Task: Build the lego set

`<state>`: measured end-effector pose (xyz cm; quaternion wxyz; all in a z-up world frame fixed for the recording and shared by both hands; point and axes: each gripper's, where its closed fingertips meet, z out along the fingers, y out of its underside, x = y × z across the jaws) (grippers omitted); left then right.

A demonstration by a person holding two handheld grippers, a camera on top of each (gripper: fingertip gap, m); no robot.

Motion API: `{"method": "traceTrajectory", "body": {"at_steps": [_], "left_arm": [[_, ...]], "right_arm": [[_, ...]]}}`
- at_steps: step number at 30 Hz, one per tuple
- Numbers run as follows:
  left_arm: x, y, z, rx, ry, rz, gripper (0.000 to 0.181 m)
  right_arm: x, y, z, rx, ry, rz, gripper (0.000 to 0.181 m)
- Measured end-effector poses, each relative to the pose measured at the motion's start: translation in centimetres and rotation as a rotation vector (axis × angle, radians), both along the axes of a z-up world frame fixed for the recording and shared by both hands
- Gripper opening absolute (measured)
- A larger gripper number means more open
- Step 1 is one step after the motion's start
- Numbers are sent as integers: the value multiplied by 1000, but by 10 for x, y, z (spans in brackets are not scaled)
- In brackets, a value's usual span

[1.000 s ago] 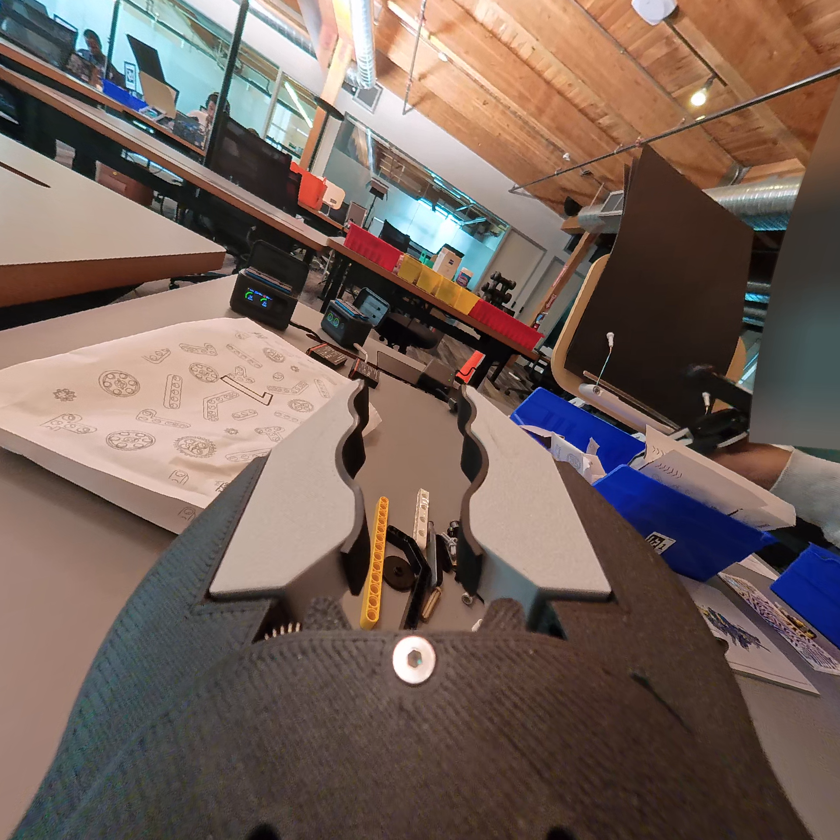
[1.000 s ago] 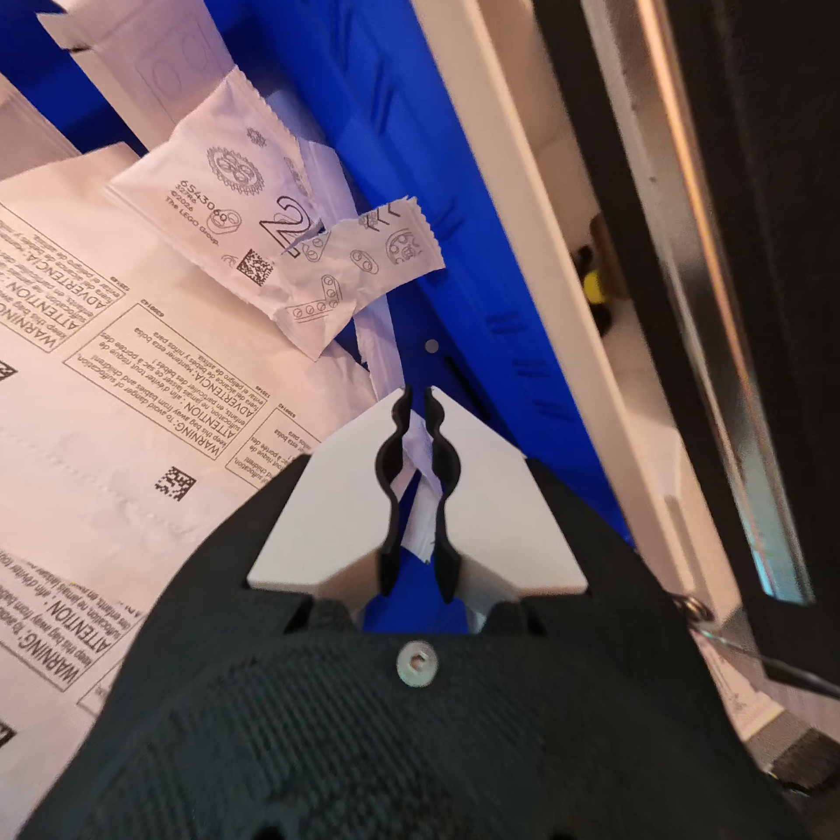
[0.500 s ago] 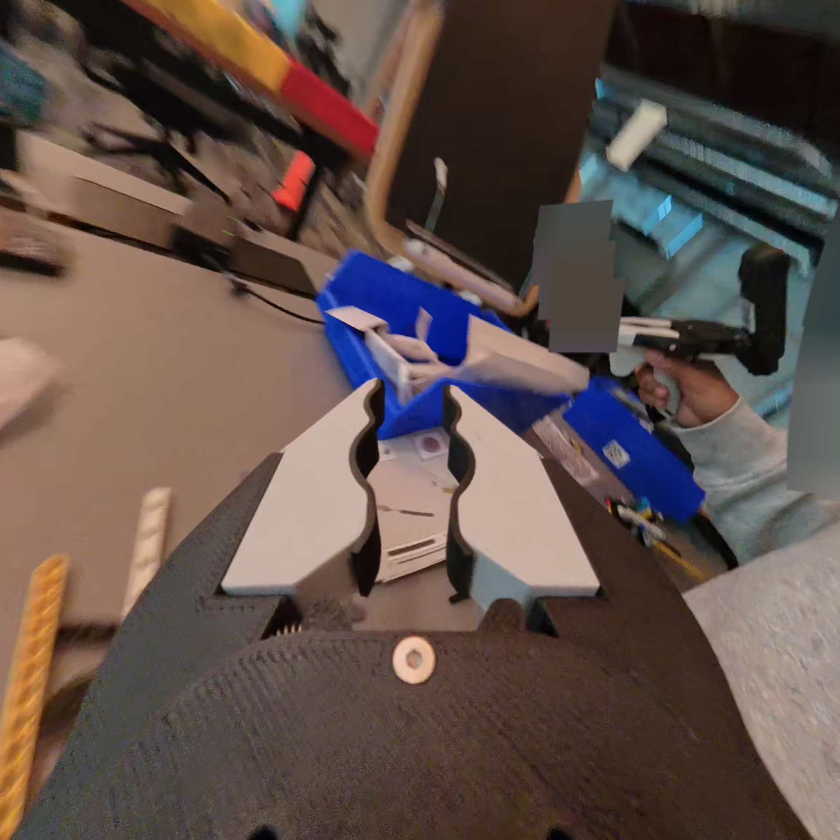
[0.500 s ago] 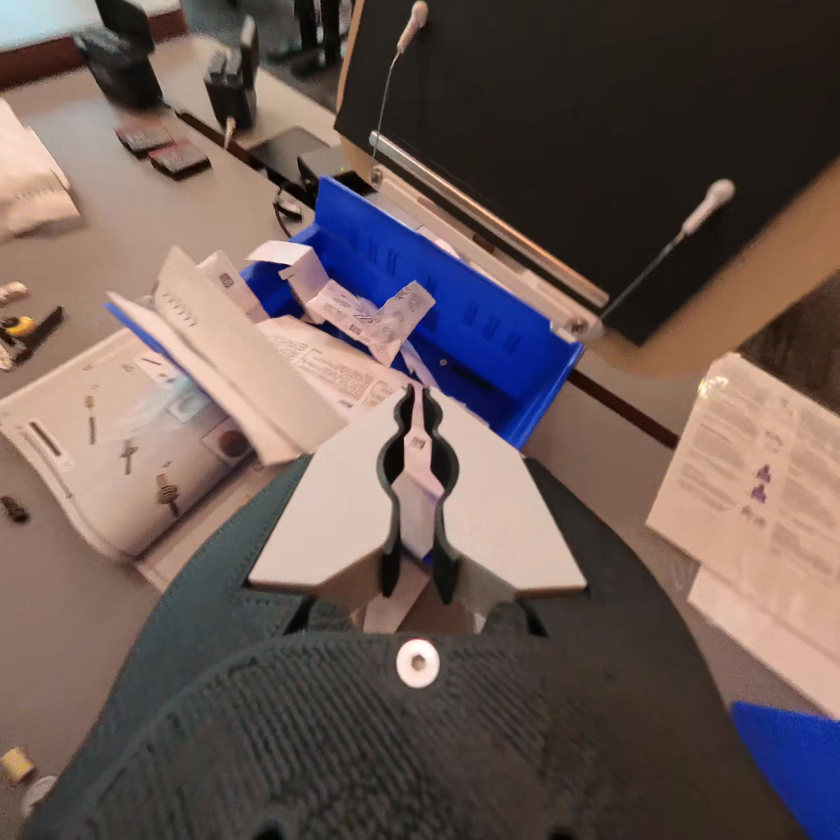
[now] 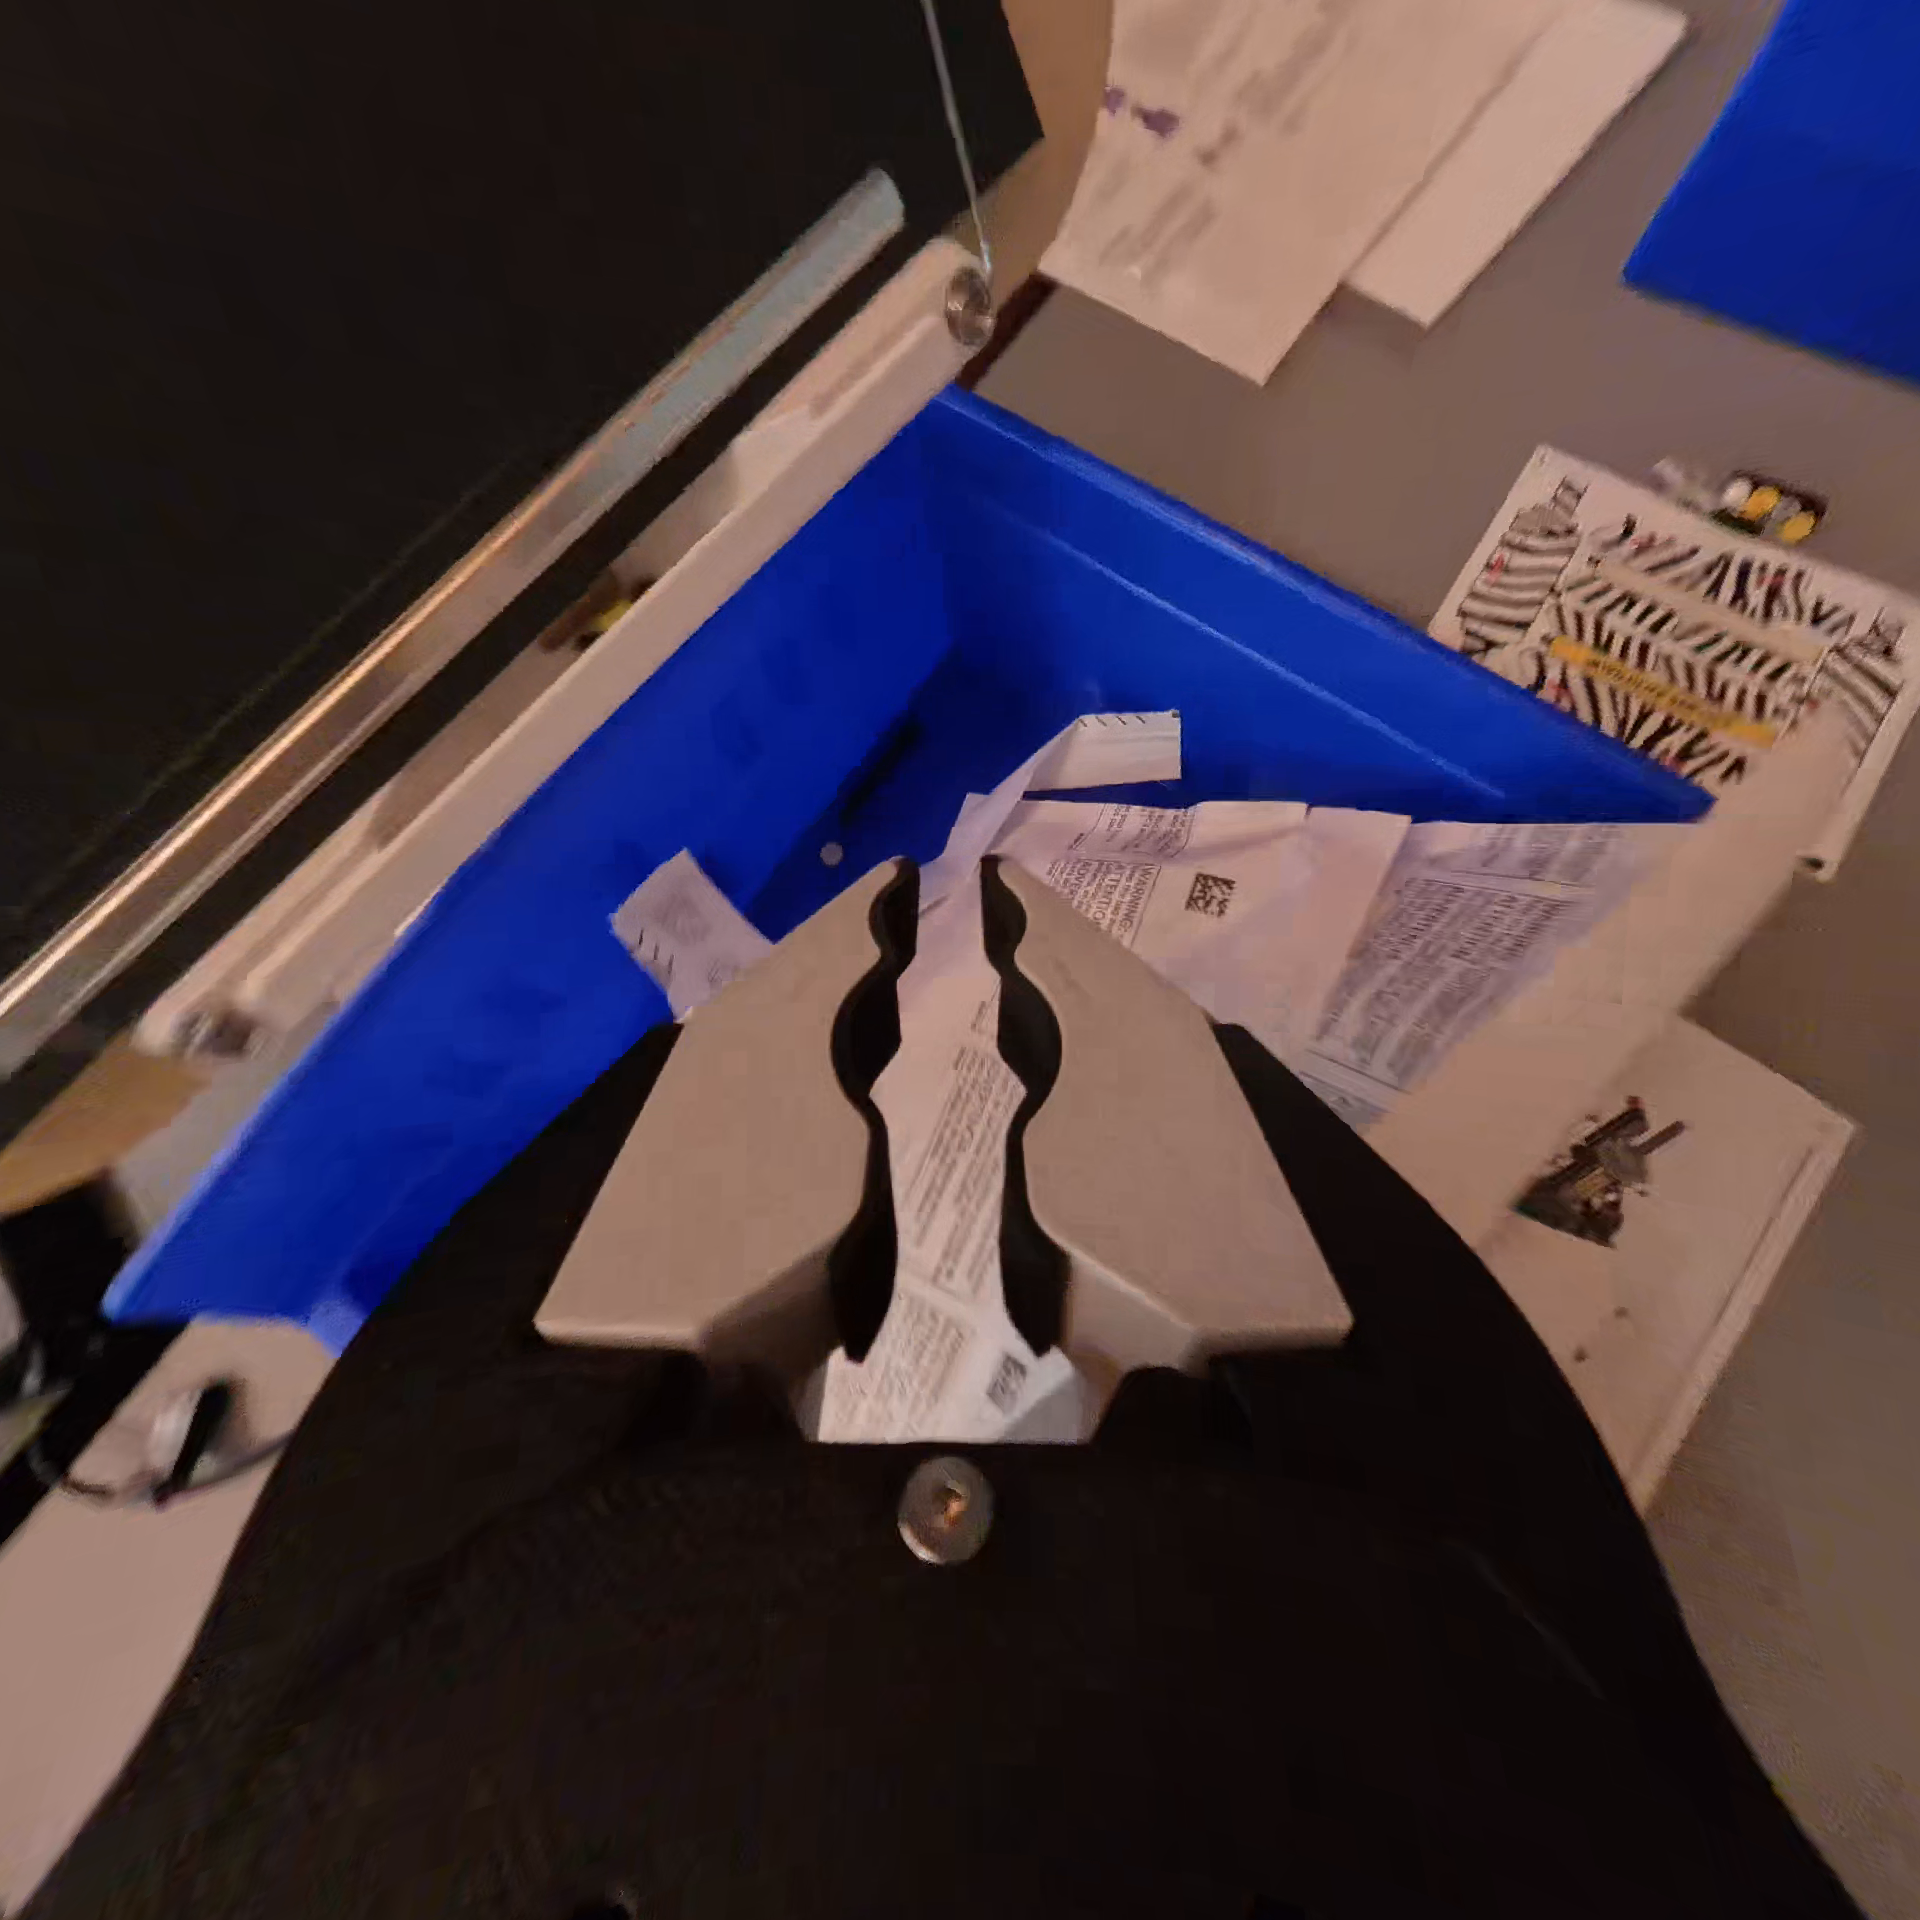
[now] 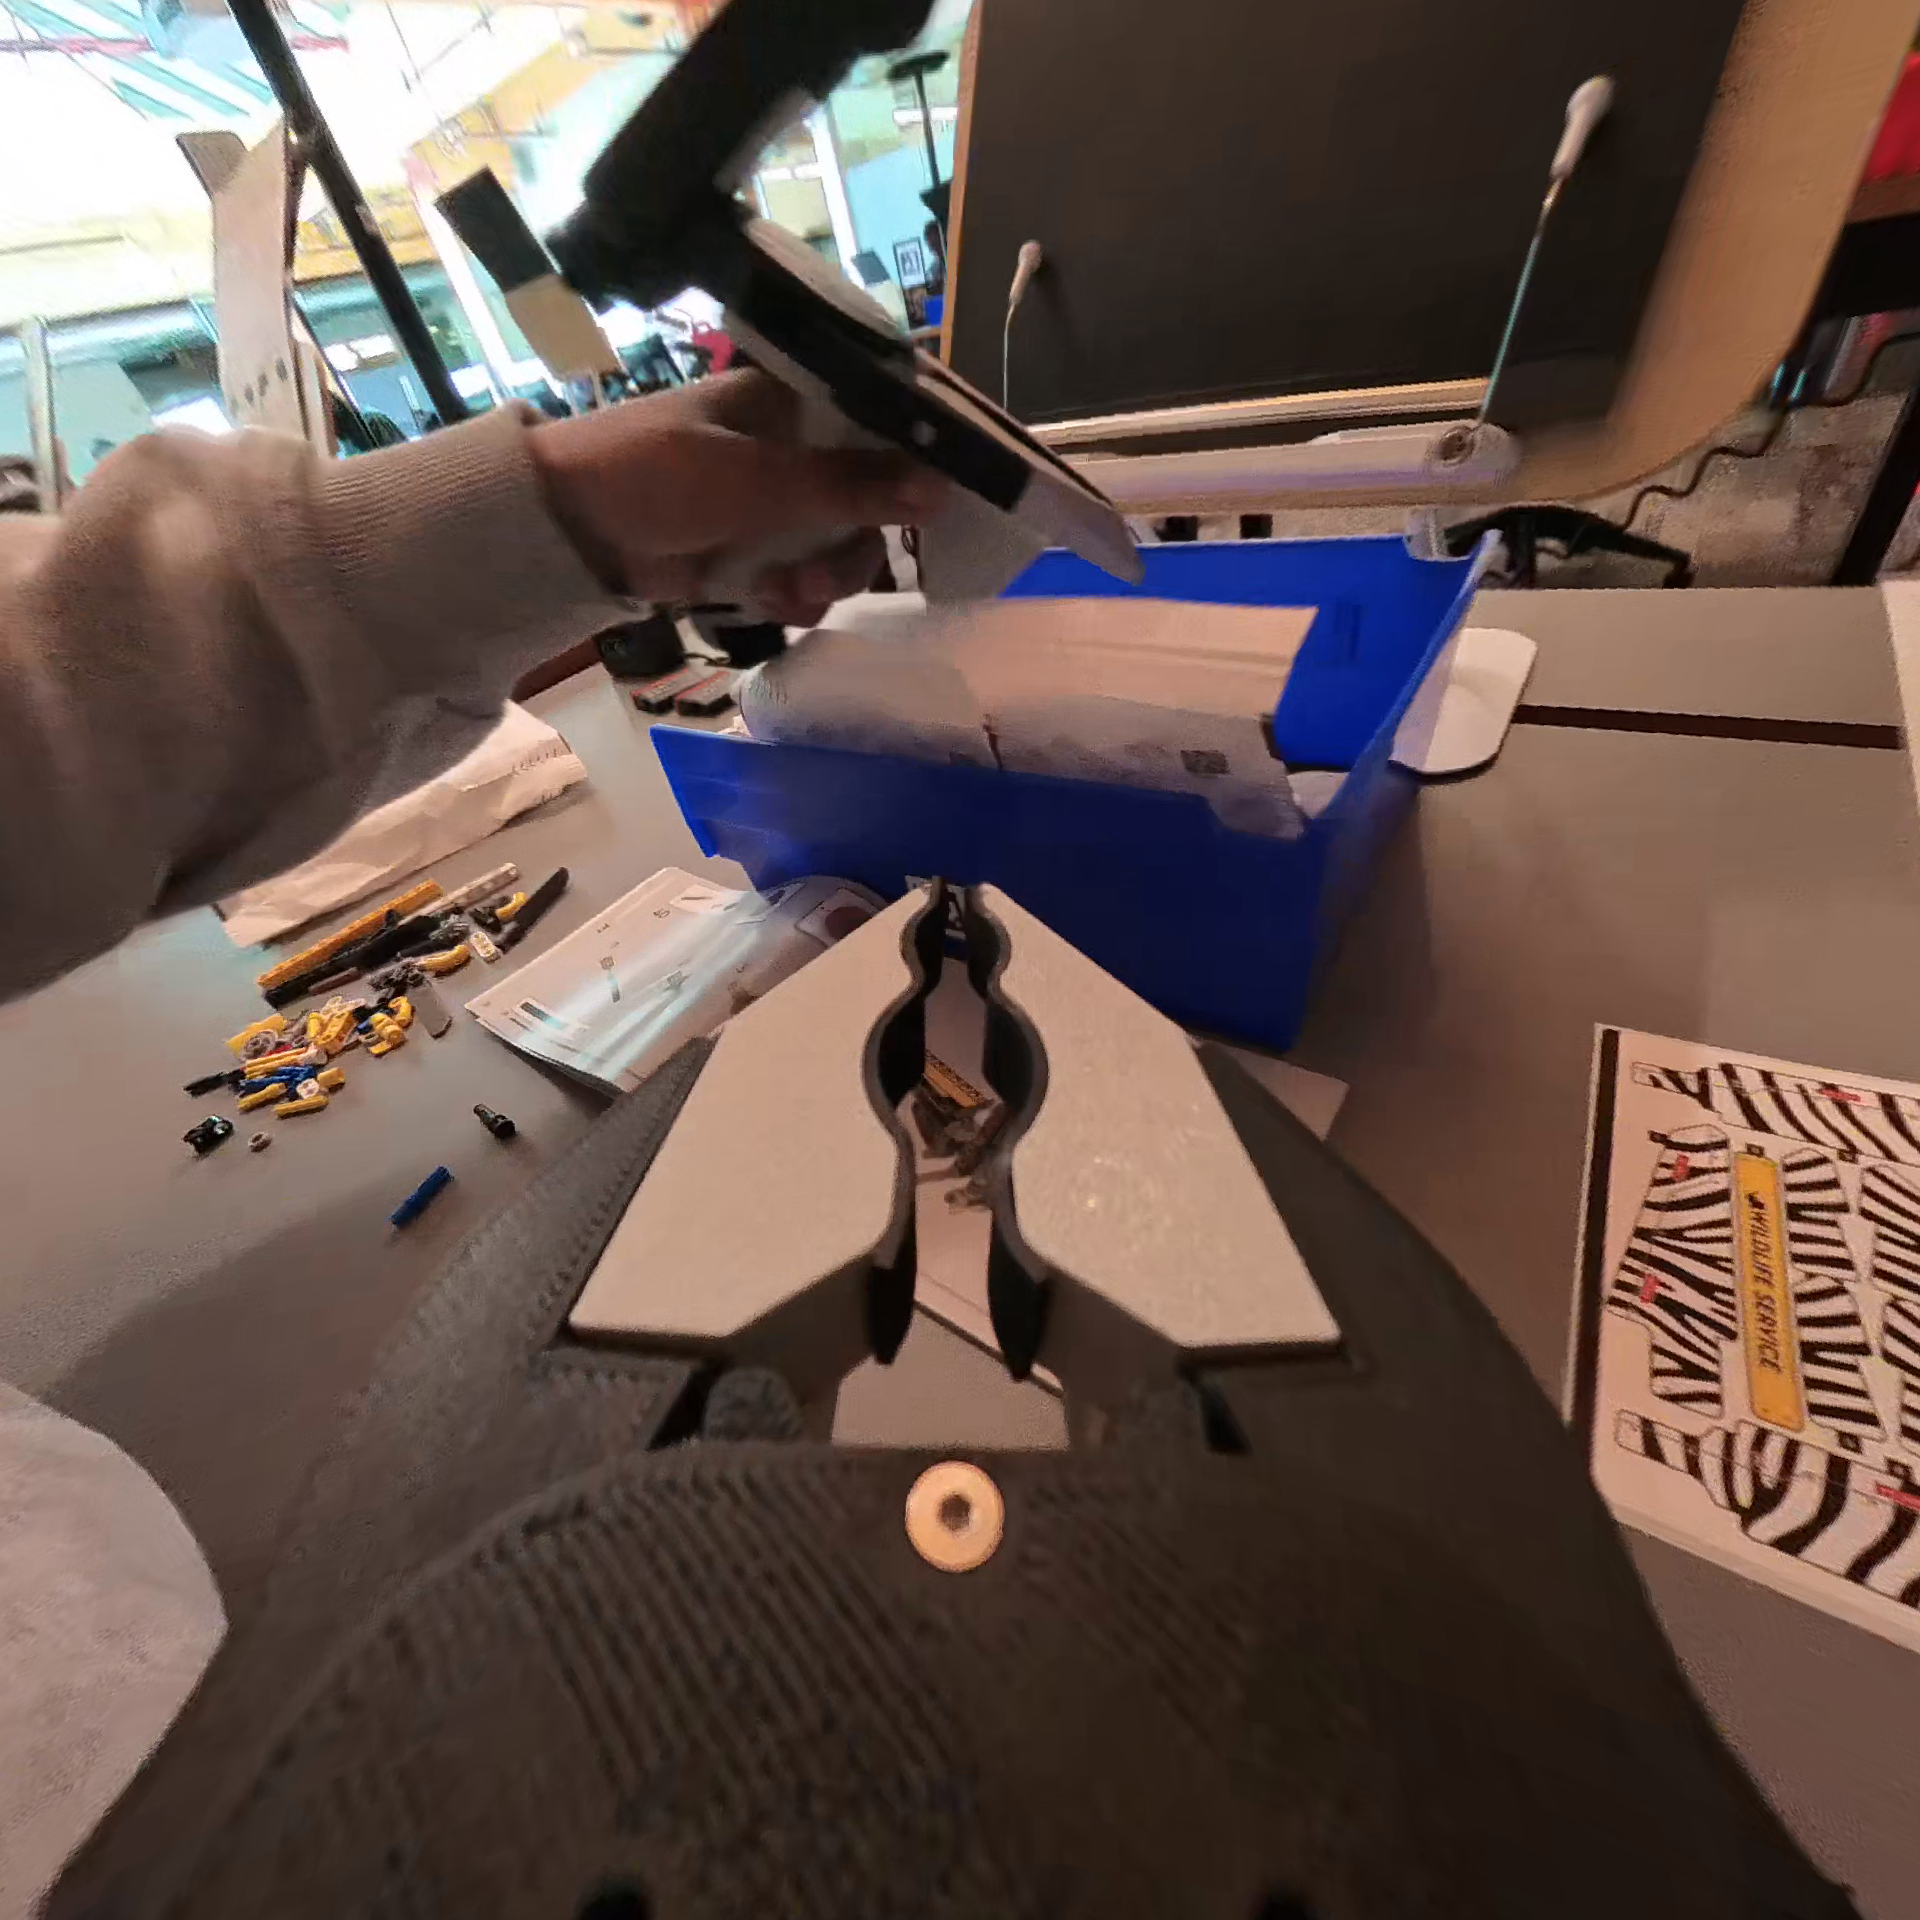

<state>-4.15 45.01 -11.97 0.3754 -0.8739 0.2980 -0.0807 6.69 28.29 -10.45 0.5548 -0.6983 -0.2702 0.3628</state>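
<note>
My left gripper hangs over the blue bin, jaws nearly closed; printed white paper bags show through the narrow gap, and I cannot tell if they are pinched. In the right wrist view the left gripper sits at the top edge of the paper sticking out of the bin. My right gripper is shut and empty, low over the table in front of the bin. Loose yellow, black and blue lego pieces lie at the left.
An instruction booklet lies between the pieces and the bin. A zebra-striped sticker sheet lies at the right. A black panel on a stand rises behind the bin. A person's grey sleeve crosses the left side. The grippers' ends are close to 20 cm from one another.
My left gripper swung from the table pieces to over the bin and narrowed its jaws. My right gripper pulled back out of the bin; the paper strip it held is gone.
</note>
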Motion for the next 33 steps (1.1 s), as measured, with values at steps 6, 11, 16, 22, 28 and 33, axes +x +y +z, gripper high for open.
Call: {"method": "traceTrajectory", "body": {"at_steps": [6,11,16,22,28,33], "left_arm": [[0,30,-47,-132,179,-122,19],[2,53,-73,-56,296,-138,16],[9,64,-91,-72,259,-100,13],[6,71,-105,-91,275,-86,16],[4,68,-116,-123,298,-81,15],[6,71,-116,-129,279,-71,14]], "right_arm": [[23,11,-17,-42,44,0,3],[27,13,-22,-114,105,34,6],[33,17,-24,-104,89,15,6],[35,21,-26,-134,117,17,6],[30,16,-22,-112,111,39,6],[28,14,-23,-124,118,51,6]]}}
